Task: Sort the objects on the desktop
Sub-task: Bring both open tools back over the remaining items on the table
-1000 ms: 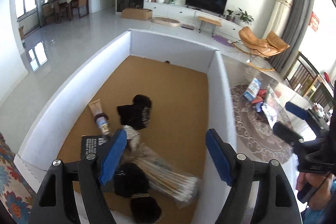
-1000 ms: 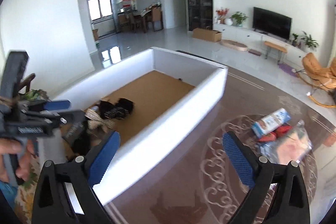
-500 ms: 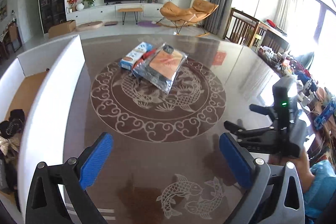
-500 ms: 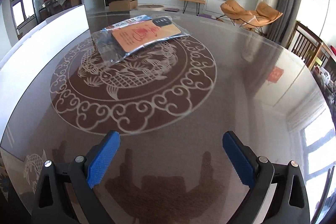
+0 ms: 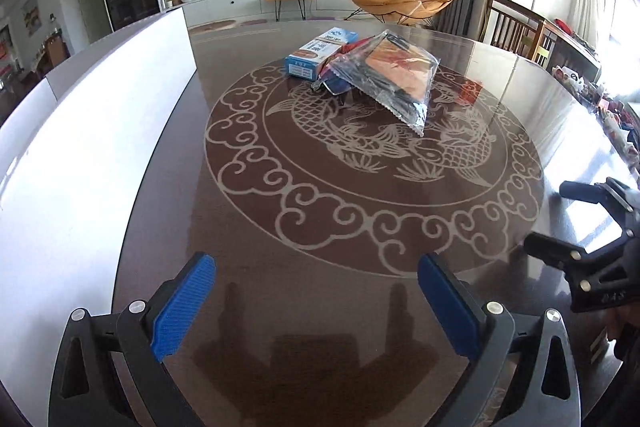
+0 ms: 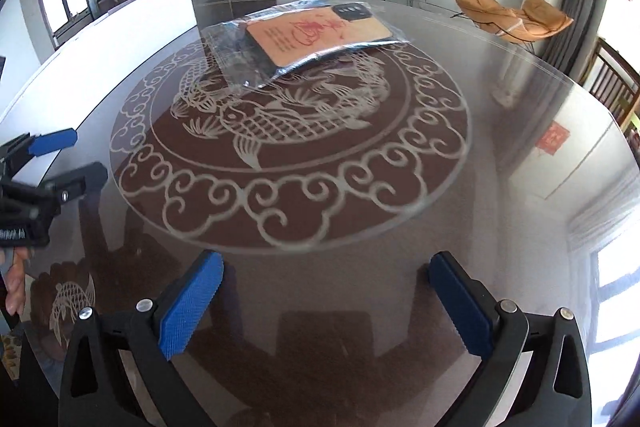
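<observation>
Both blue-padded claws, left claw [image 5: 316, 291] and right claw [image 6: 326, 291], gape empty over the dark glossy fish-patterned tabletop [image 5: 328, 307]; far off lies a clear plastic-bagged orange card [image 6: 316, 33] beside a blue-and-white box [image 5: 320, 53].

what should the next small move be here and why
Probably bring the right claw forward over the table toward the clear plastic bag with the orange item inside. Both claws are open and empty, the left claw included. The bag lies on top of the small pile, partly over the blue and white box, so it looks like the easiest thing to lift first.
</observation>
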### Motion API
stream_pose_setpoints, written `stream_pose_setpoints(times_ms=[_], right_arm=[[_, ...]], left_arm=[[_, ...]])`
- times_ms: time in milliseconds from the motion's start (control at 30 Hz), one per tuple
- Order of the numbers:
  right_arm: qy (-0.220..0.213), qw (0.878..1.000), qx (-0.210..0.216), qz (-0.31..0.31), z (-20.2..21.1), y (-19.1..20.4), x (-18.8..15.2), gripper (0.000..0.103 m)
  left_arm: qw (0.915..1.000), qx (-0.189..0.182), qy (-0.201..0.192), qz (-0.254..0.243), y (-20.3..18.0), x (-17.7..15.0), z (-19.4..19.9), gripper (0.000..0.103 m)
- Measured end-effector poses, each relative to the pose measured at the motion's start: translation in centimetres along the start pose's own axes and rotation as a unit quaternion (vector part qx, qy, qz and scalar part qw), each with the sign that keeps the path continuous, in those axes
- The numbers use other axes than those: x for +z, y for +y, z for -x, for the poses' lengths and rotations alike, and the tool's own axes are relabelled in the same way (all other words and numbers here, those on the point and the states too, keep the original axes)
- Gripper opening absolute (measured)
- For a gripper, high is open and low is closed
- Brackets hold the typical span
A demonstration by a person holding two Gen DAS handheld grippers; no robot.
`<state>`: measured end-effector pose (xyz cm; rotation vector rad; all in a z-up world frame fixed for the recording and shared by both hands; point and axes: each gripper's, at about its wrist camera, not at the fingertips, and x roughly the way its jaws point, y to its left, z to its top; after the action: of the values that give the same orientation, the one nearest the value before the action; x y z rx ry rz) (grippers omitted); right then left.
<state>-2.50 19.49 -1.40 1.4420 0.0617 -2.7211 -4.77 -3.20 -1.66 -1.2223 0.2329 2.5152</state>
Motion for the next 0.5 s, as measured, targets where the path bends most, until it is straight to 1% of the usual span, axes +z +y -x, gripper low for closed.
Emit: stream_pose_setpoints(times_ms=[67, 133, 200, 267, 300, 333, 400, 433, 500], right_arm=[[0.006, 1.000, 0.011, 0.016, -1.8, 1.1, 2.6, 0.103], [0.019, 0.999, 0.018, 0.027, -3.7, 2.3, 5.7, 0.103], [0.030, 0.999, 0.022, 0.032, -5.8, 3.5, 8.7, 0.103], [0.035, 0.999, 0.021, 0.032, -7.2, 4.4, 10.8, 0.103], [0.034, 0.999, 0.017, 0.026, -7.8, 4.5, 11.6, 0.103], [0.032, 0.999, 0.009, 0.013, -8.1, 4.2, 12.0, 0.103], [0.024, 0.998, -0.026, -0.047, -8.1, 2.1, 12.1, 0.103], [0.018, 0.995, -0.046, -0.083, -7.7, 0.5, 11.6, 0.103], [0.010, 0.985, -0.097, -0.146, -6.6, -3.0, 9.7, 0.103]], left_arm=[[0.9999, -0.005, 0.012, 0.006, 0.4, -0.6, -0.5, 0.103], [0.9996, -0.016, 0.001, 0.025, 1.1, -0.8, -0.3, 0.103], [0.9987, -0.030, 0.007, 0.042, 1.6, -0.8, -0.5, 0.103], [0.9987, -0.033, 0.006, 0.037, 1.5, -0.7, -0.6, 0.103], [0.9990, -0.029, 0.009, 0.032, 1.3, -0.7, -0.6, 0.103], [0.9993, -0.024, 0.011, 0.028, 1.0, -0.7, -0.6, 0.103], [0.9996, -0.016, 0.014, 0.019, 0.6, -0.7, -0.7, 0.103], [0.9996, -0.015, 0.015, 0.018, 0.6, -0.7, -0.6, 0.103], [0.9996, -0.016, 0.015, 0.019, 0.7, -0.7, -0.6, 0.103]])
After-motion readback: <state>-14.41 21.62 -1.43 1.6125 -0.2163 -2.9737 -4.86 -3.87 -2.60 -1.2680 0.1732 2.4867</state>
